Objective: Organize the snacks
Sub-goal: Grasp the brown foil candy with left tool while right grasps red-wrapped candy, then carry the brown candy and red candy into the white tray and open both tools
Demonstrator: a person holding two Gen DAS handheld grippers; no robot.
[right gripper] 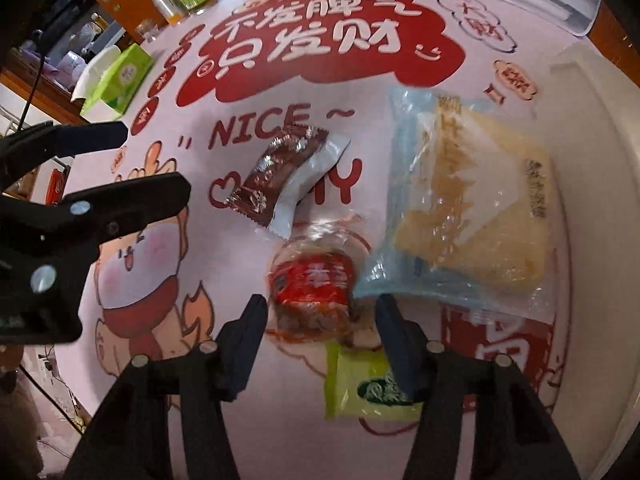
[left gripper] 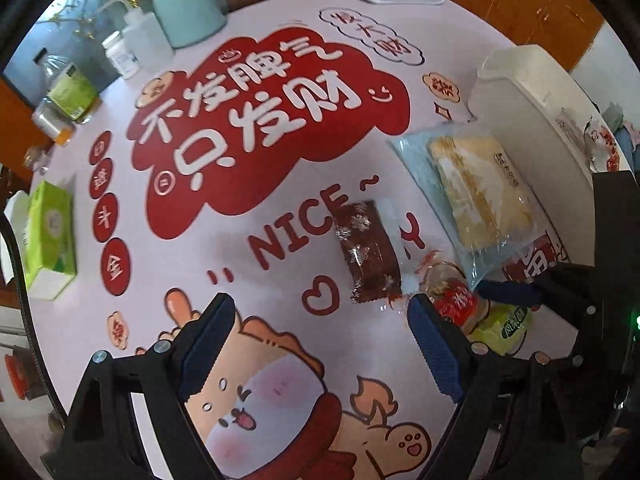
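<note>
Our right gripper [right gripper: 322,316] hangs released around the red snack [right gripper: 310,280]; we should centre it, then close gently; left gripper [left gripper: 320,320] released too.

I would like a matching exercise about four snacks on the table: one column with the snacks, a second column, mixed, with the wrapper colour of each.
Snacks:
1. long bar
2. big sandwich pack
3. round snack
4. small flat packet

Wrapper colours:
A. light green
B. brown with a white end
C. clear with a red label
D. pale blue and clear

Pairs: 1-B, 2-D, 3-C, 4-A
</note>
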